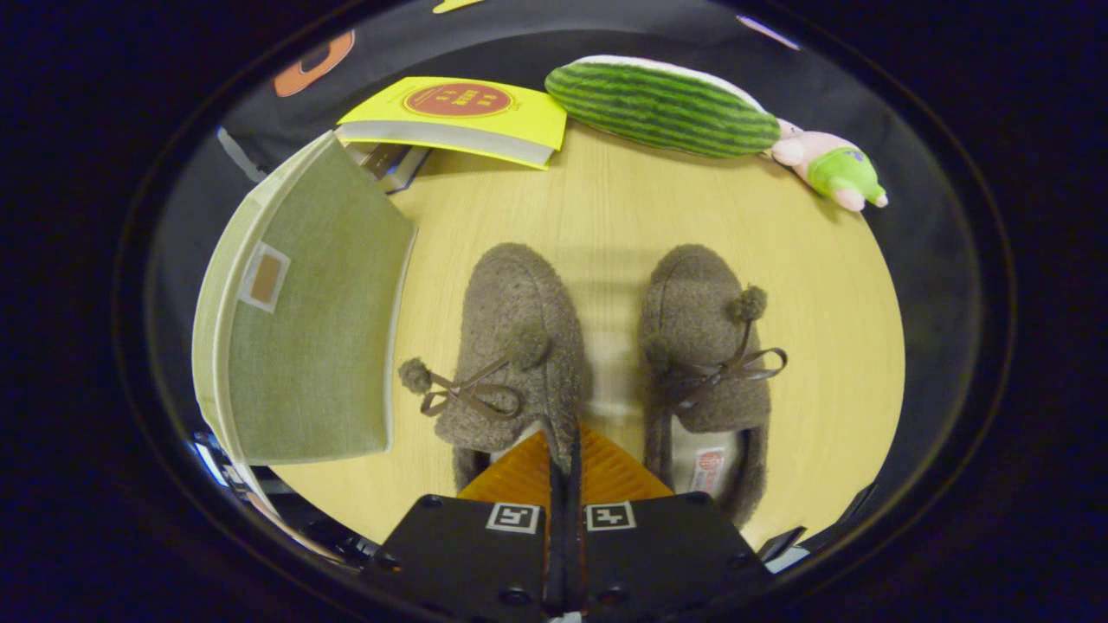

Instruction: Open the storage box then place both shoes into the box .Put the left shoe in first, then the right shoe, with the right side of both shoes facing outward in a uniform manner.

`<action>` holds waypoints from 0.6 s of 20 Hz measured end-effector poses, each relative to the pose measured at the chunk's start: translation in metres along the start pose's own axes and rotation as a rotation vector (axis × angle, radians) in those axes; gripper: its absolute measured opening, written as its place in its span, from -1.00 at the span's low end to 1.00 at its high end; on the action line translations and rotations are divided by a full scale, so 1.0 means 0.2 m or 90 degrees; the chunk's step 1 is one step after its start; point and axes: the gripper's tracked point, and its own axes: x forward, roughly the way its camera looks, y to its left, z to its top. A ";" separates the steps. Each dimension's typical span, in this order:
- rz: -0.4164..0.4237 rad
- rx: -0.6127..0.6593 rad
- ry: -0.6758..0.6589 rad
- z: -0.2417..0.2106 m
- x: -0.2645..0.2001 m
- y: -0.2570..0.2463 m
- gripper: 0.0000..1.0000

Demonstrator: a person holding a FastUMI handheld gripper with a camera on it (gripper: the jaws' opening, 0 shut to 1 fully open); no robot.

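Observation:
Two brown fuzzy shoes with pompom laces lie side by side on the wooden table [814, 285], toes pointing away from me. My gripper [563, 463] is at the heel end of the left-hand shoe [519, 337]. Its fingers are shut together, with the inner edge of that shoe's collar pinched between them. The right-hand shoe [705, 346] lies just right of the fingers, untouched, its insole label showing. The green fabric storage box [303, 320] stands to the left of the shoes with its lid down and a small tag on it.
Beyond the shoes, a yellow book [459, 117] lies on other books behind the box. A striped watermelon plush [662, 108] and a pink and green plush toy [831, 169] lie at the far right edge of the table.

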 end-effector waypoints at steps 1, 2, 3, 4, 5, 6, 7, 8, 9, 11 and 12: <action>0.001 0.001 -0.005 0.01 -0.05 0.01 -0.87; 0.007 0.007 -0.011 0.02 -0.09 0.03 -0.88; 0.018 0.014 -0.018 0.03 -0.15 0.05 -0.88; 0.026 0.017 -0.026 0.04 -0.21 0.08 -0.88; 0.032 0.019 -0.038 0.06 -0.27 0.11 -0.87; 0.034 0.020 -0.048 0.08 -0.33 0.13 -0.88; 0.037 0.021 -0.056 0.09 -0.38 0.16 -0.88; 0.042 0.023 -0.063 0.10 -0.44 0.20 -0.88; 0.050 0.029 -0.070 0.11 -0.49 0.24 -0.88; 0.068 0.040 -0.079 0.14 -0.59 0.33 -0.88; 0.069 0.045 -0.083 0.16 -0.62 0.37 -0.88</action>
